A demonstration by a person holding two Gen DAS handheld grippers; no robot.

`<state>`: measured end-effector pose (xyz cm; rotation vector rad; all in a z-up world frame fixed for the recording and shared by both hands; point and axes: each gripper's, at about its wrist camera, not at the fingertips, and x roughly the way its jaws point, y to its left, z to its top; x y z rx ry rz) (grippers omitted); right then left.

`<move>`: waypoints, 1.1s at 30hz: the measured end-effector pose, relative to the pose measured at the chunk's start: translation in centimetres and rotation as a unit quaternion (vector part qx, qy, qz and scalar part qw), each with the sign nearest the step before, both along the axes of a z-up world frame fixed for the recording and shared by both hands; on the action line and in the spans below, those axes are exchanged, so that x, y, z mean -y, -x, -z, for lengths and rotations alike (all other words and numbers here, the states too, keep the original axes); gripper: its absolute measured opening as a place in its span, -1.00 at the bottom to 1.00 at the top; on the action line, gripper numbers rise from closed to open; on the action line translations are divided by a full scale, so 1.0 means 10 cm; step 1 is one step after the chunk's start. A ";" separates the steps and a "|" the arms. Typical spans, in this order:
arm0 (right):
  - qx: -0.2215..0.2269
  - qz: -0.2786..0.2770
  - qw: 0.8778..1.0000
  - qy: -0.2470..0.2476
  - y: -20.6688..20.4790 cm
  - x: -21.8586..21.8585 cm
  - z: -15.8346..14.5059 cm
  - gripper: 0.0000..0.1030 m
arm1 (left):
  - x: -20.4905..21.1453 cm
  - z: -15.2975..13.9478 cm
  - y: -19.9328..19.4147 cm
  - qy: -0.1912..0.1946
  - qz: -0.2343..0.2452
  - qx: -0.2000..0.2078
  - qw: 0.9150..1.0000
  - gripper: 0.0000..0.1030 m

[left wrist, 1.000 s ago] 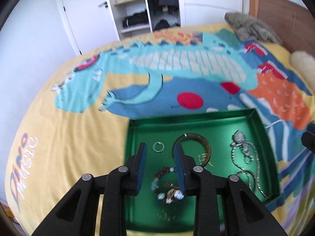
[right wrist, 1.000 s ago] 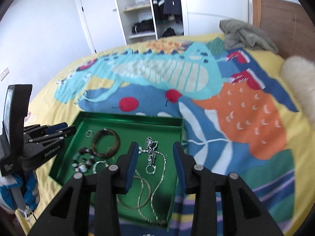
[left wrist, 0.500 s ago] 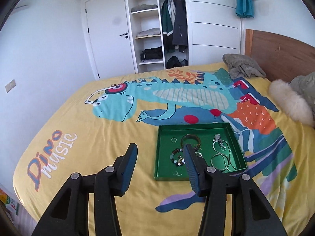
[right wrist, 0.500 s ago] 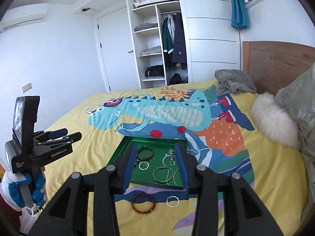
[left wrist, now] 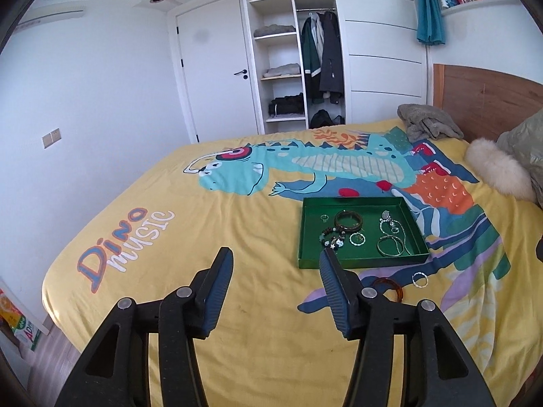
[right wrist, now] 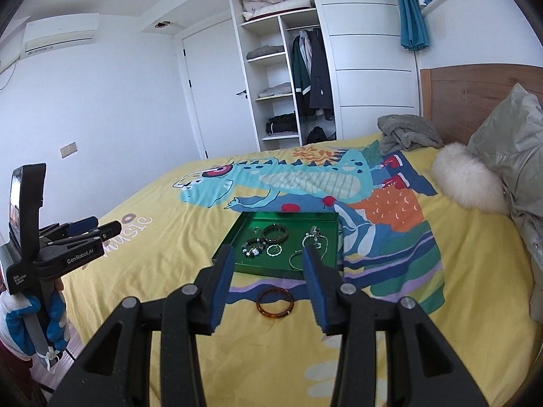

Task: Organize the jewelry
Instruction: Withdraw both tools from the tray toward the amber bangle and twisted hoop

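- The left gripper [left wrist: 276, 273] hung well back from the green tray [left wrist: 359, 260], its jaws opening and nothing between them but bare bedspread [left wrist: 190, 271].
- The right gripper [right wrist: 268, 273] was parted about halfway and empty too; the amber bangle [right wrist: 275, 303] showed in the gap between its fingers but lay flat on the bed beyond them, untouched.
- Most of the jewelry sat inside the tray: a dark bangle [left wrist: 348, 220], a beaded bracelet [left wrist: 332, 239], a small ring [left wrist: 324, 217], a pearl loop [left wrist: 357, 238] and tangled silver chains [left wrist: 393, 234].
- Two pieces lay outside, just in front of the tray's near wall: the amber bangle and a small beaded bracelet [left wrist: 419, 278].
- My read: the step in hand was collecting those strays, and the right gripper was better lined up for the bangle.
- To do it well, come down steeply and pinch one side of the bangle's rim rather than trying to span the whole ring.
- The soft bedspread would likely give under the fingers, so press in lightly and watch for fabric caught in the pinch.
- Lift clear over the tray wall and set it in open green space, away from the chains.
- The small bracelet looked thin and floppy, and would probably need a nearly shut pinch.
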<state>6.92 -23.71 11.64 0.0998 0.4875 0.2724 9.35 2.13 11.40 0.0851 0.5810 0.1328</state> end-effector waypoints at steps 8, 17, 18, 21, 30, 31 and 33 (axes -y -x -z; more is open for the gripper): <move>-0.025 0.007 1.000 -0.003 0.24 0.28 0.37 -0.11 | 0.18 0.31 0.23 0.015 0.001 -0.010 1.000 0.02; -0.024 0.010 0.999 0.020 0.38 0.47 0.44 -0.05 | 0.44 0.45 0.27 0.029 0.006 -0.027 0.999 0.07; -0.023 0.010 0.999 0.024 0.40 0.49 0.43 -0.05 | 0.45 0.46 0.27 0.029 0.008 -0.029 0.999 0.09; -0.022 0.007 0.999 0.031 0.42 0.54 0.44 -0.05 | 0.51 0.49 0.26 0.027 0.006 -0.028 0.999 0.14; -0.037 -0.003 0.999 0.034 0.32 0.66 0.60 -0.05 | 0.58 0.66 0.18 0.029 0.003 -0.045 0.999 0.24; -0.039 -0.004 0.999 0.033 0.30 0.66 0.63 -0.05 | 0.58 0.69 0.16 0.029 0.003 -0.049 0.998 0.24; -0.045 -0.007 0.998 0.034 0.26 0.67 0.68 -0.05 | 0.59 0.76 0.13 0.029 0.001 -0.055 0.998 0.24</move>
